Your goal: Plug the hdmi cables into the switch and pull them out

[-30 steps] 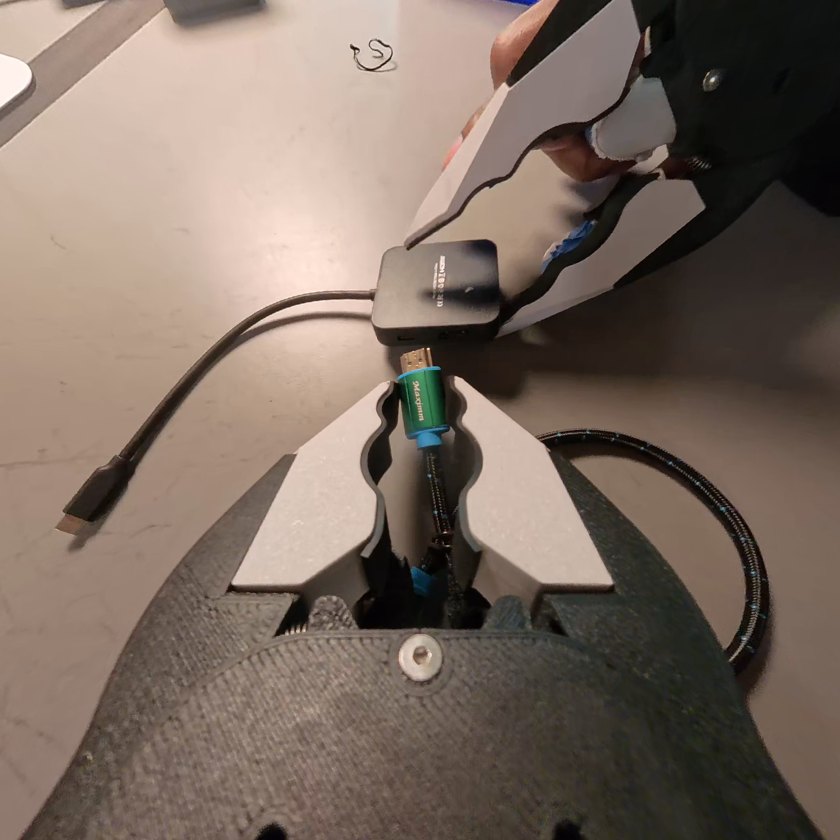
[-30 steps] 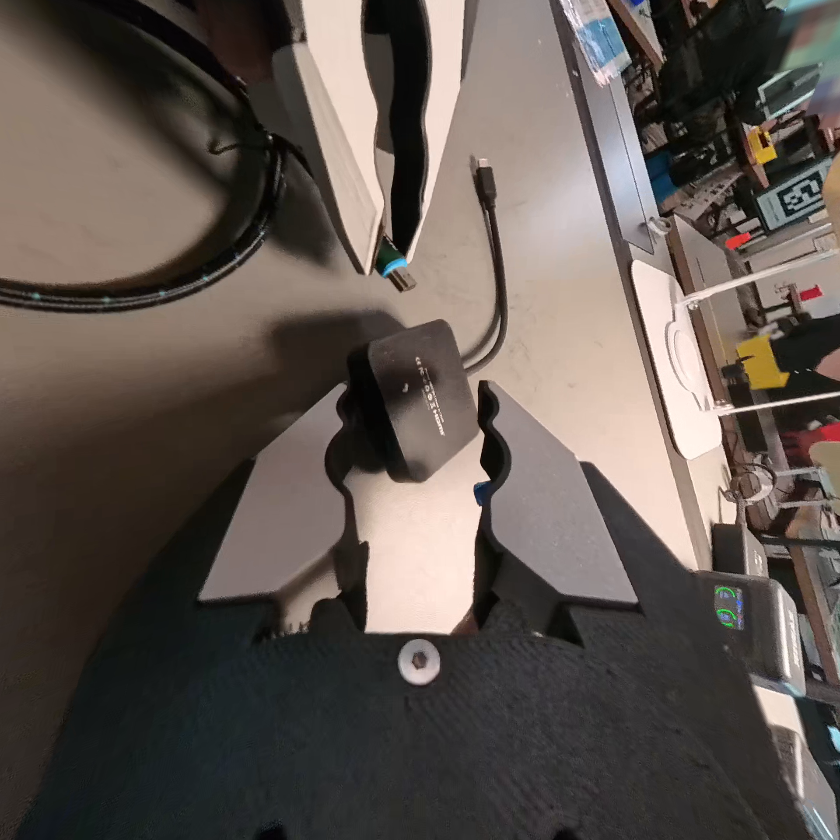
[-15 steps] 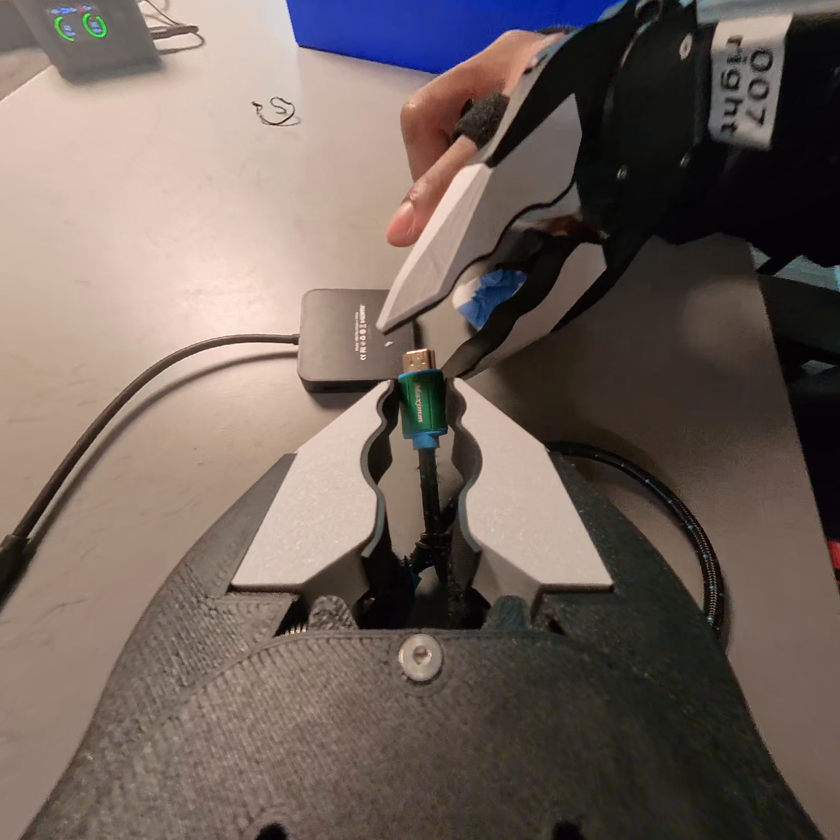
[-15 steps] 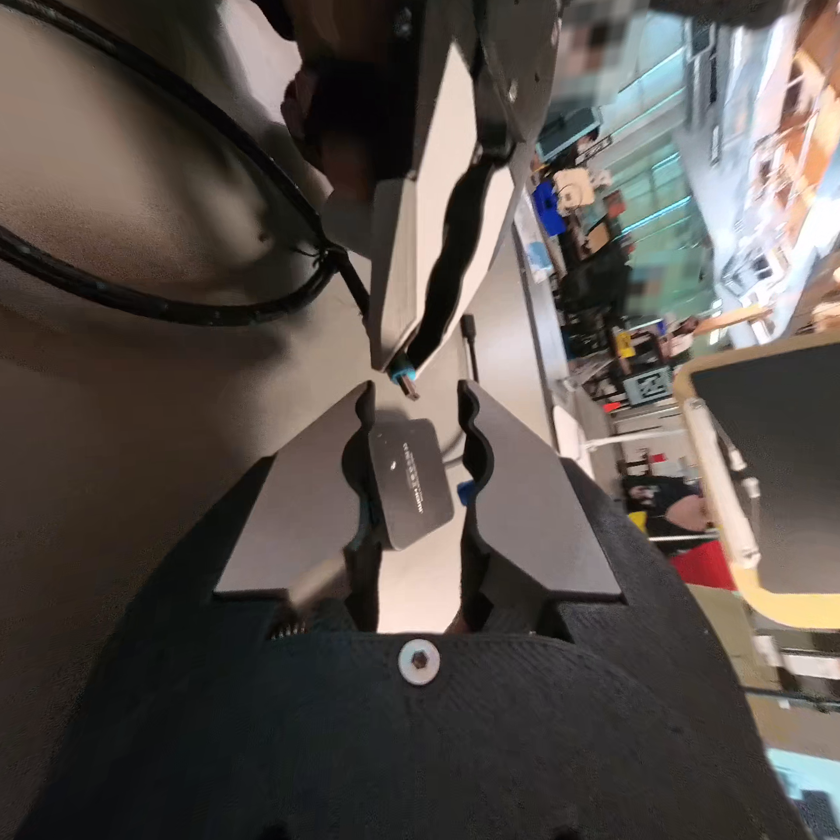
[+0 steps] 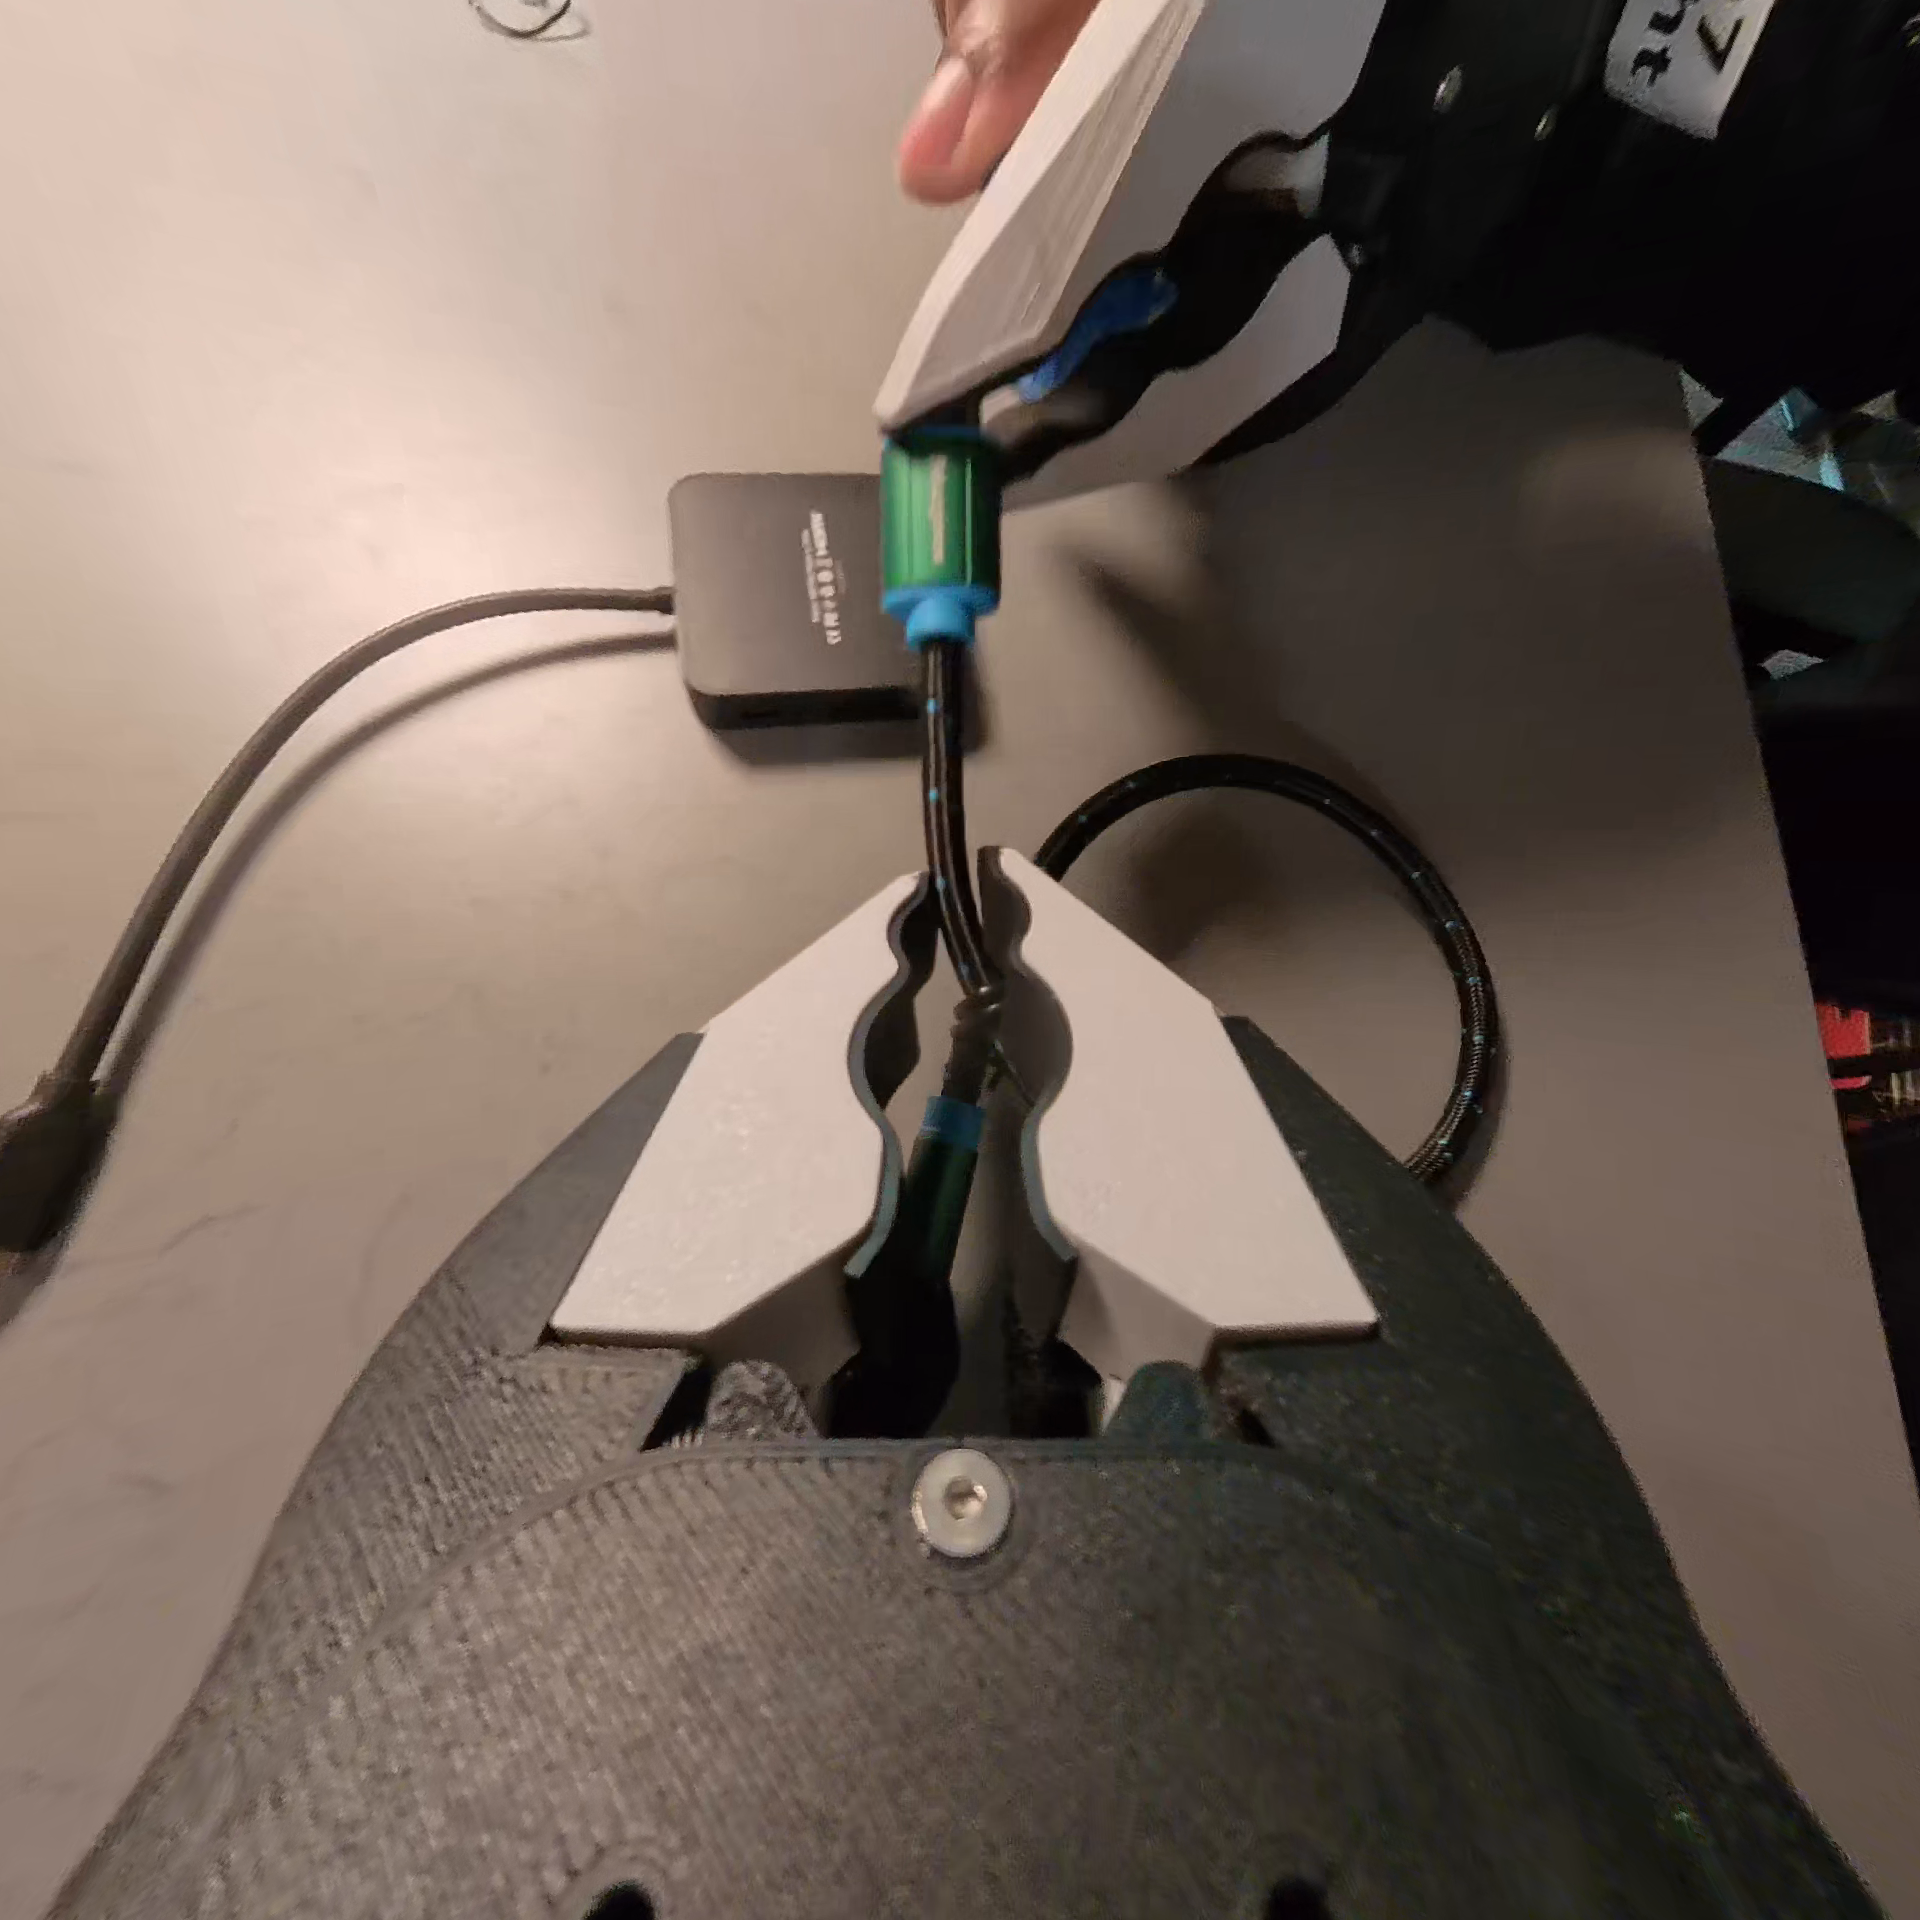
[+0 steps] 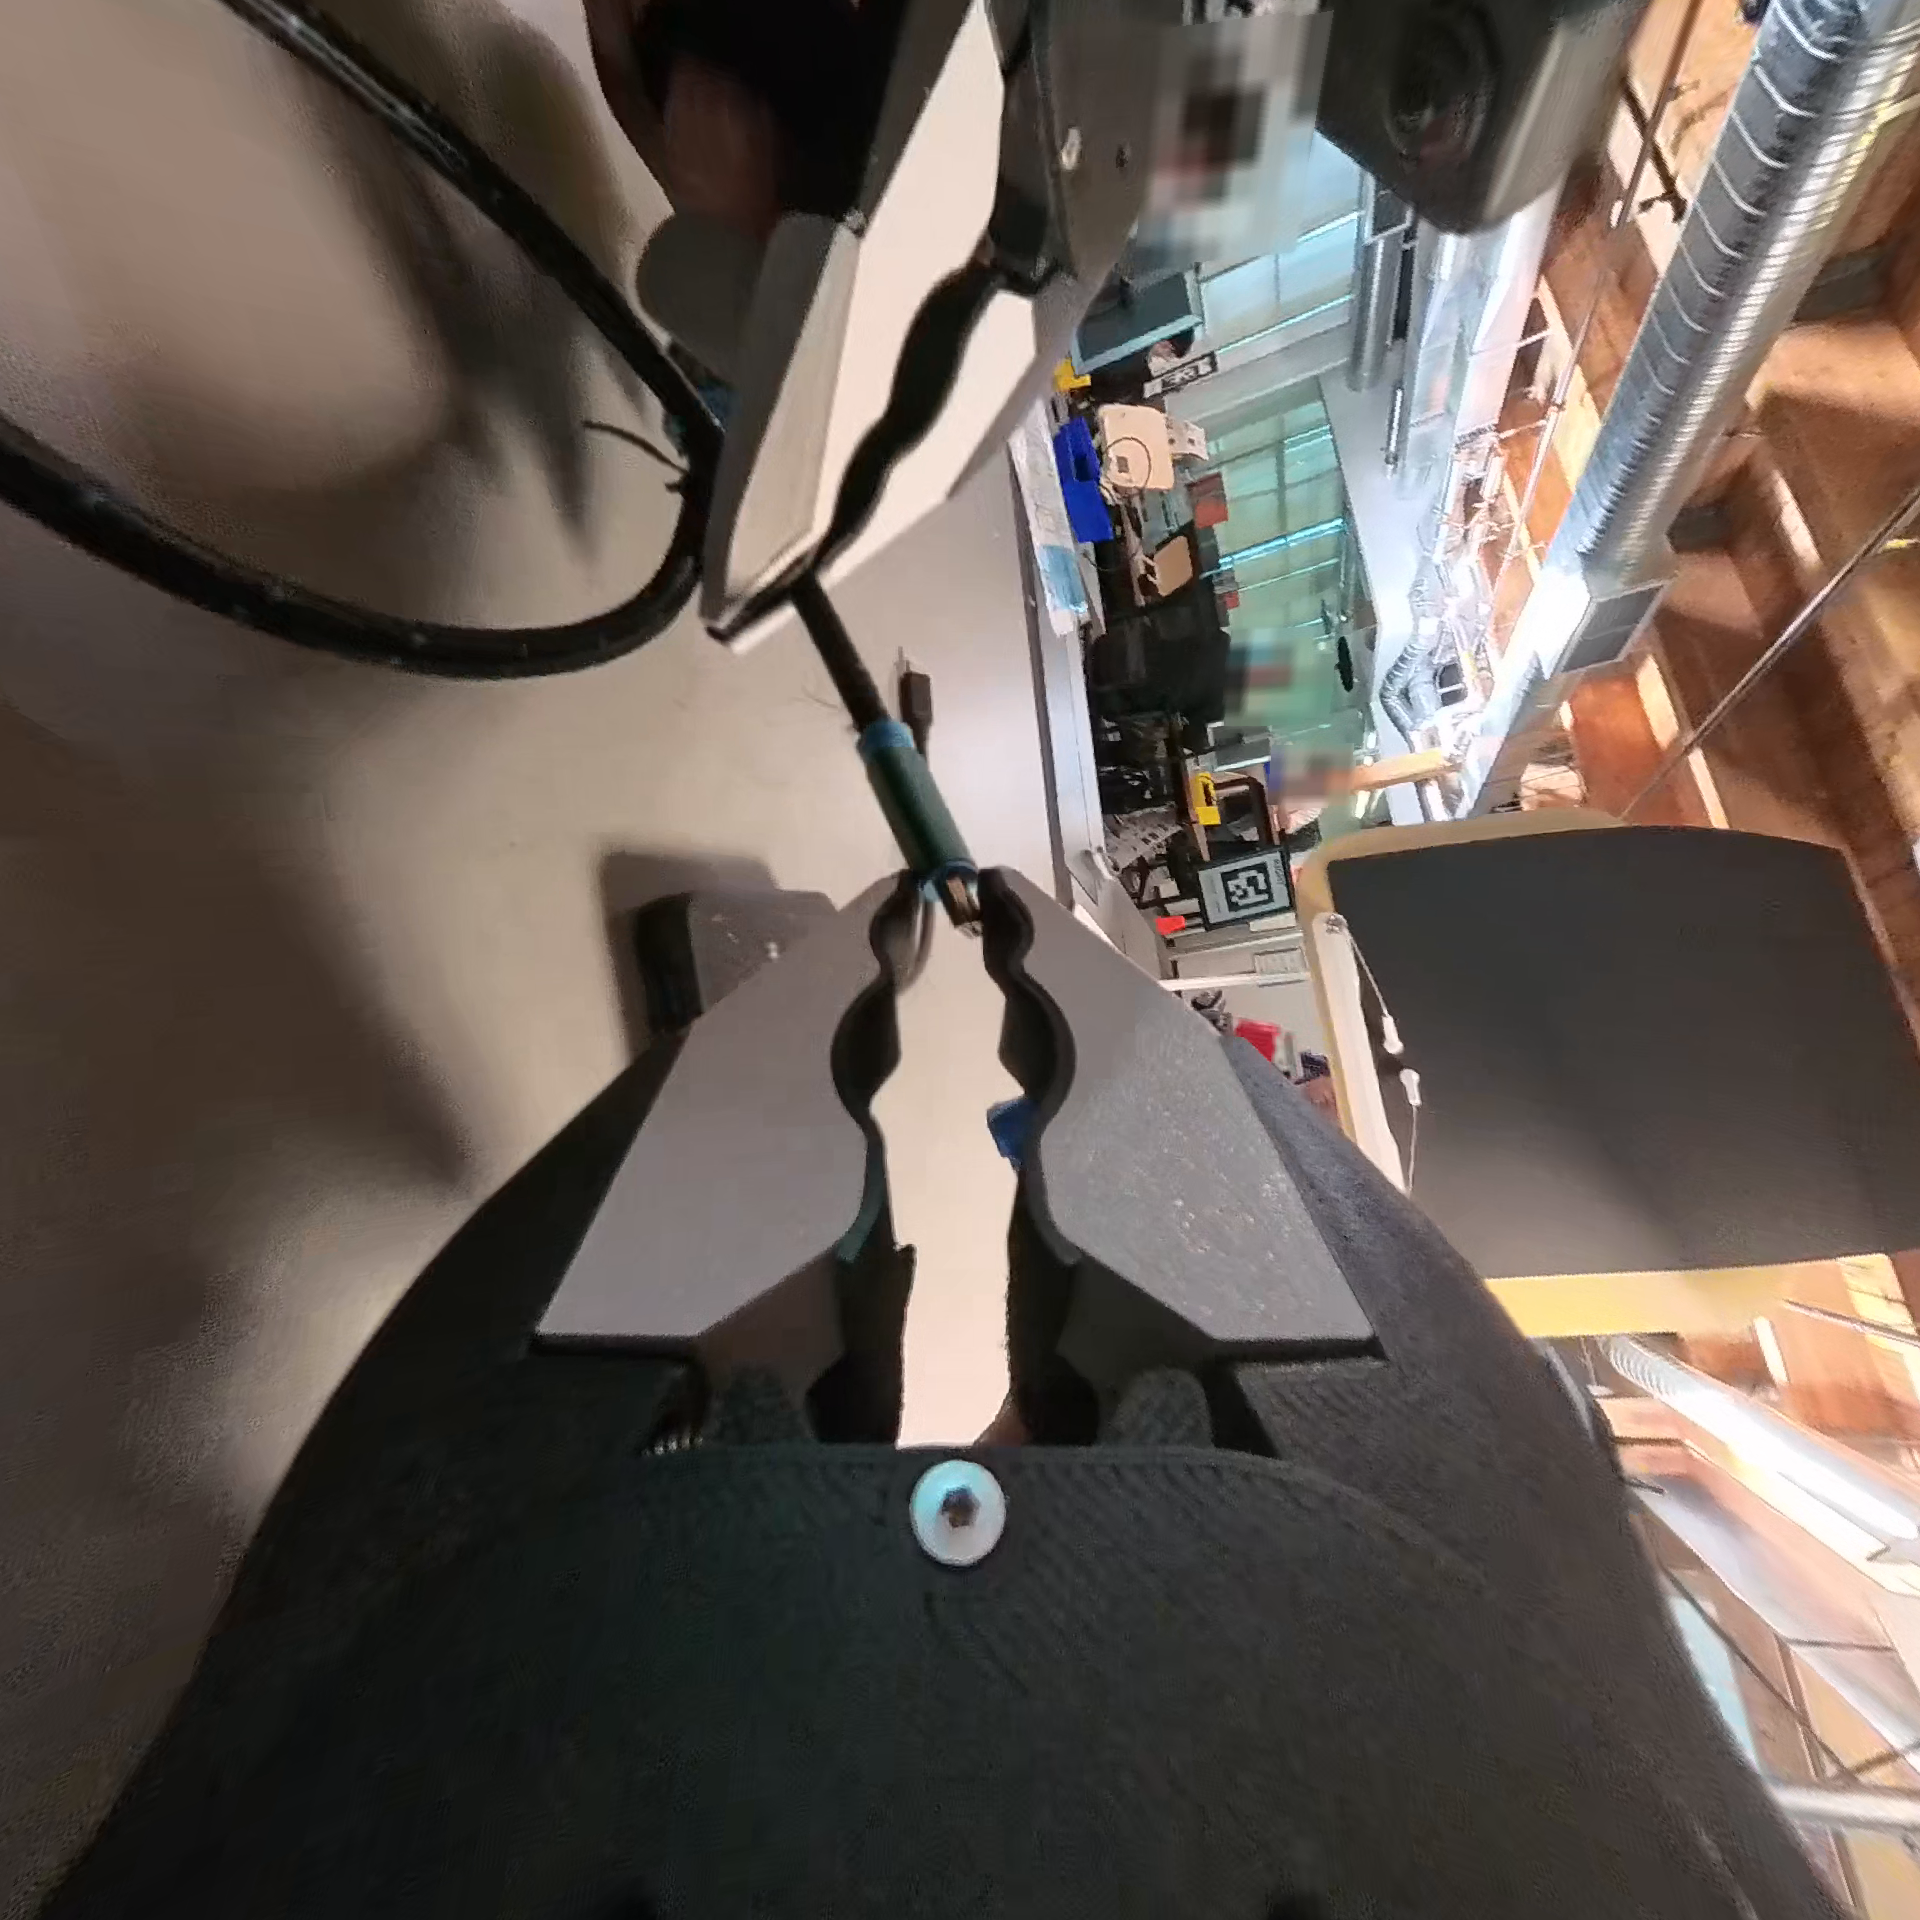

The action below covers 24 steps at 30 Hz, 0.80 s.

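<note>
The green HDMI plug (image 5: 935, 520) with its black braided cable (image 5: 948, 790) hangs between my two grippers above the grey table (image 5: 416, 312). My left gripper (image 5: 961, 883) is shut on the braided cable a short way behind the plug. My right gripper (image 5: 987, 416) comes in from the upper right and is shut on the plug's metal tip. In the right wrist view, its fingertips (image 6: 951, 888) pinch that tip, with the plug (image 6: 914, 800) leading to the left gripper (image 6: 774, 613). The black switch (image 5: 790, 592) lies flat on the table, free of both grippers.
The switch's own black lead (image 5: 312, 707) runs left to a small plug (image 5: 52, 1143). The braided cable loops on the table at right (image 5: 1444, 935). The table's edge (image 5: 1725, 644) is close on the right. A chair with a black back (image 6: 1610, 1039) stands beyond. The tips of one gripper are about 7 cm away from the tips of the other. The black switch (image 5: 790, 592) sits 5 cm or so from the ends of my right fingers.
My right gripper left the switch, rose and shut on the plug's tip. The plug slid forward out of my left fingers, which narrowed onto the cable behind it.
</note>
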Available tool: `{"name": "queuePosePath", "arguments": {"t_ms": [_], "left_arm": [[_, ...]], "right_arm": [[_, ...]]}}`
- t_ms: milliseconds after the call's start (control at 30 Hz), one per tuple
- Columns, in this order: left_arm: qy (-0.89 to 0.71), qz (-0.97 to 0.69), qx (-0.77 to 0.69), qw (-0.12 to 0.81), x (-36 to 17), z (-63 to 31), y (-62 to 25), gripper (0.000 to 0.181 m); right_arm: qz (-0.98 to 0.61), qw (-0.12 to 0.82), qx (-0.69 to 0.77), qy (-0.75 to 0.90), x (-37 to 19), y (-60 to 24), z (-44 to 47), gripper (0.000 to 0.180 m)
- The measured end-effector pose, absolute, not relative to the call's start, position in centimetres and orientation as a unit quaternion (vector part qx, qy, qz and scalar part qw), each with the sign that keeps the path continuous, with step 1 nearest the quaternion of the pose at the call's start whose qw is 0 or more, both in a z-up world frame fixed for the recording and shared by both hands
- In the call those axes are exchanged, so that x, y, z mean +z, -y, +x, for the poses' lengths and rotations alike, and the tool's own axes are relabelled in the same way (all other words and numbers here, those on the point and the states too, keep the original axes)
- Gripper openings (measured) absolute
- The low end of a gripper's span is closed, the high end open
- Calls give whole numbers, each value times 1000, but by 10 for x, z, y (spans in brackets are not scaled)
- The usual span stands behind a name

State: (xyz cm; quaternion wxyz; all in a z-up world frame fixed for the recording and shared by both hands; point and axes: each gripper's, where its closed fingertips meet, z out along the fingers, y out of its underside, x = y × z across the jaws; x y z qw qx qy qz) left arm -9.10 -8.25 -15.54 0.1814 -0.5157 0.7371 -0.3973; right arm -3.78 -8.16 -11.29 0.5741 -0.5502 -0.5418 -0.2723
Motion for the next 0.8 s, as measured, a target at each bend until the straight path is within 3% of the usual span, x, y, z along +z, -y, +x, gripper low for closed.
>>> {"name": "queuePosePath", "arguments": {"t_ms": [600,800], "left_arm": [[-708,-574,-385,149,-159,-150,10,1],[-704,-547,-404,207,-132,-129,23,35]], "right_arm": [[-554,579,-265,536,-110,85,-22,12],[-537,576,-253,562,-123,87,-45,12]]}}
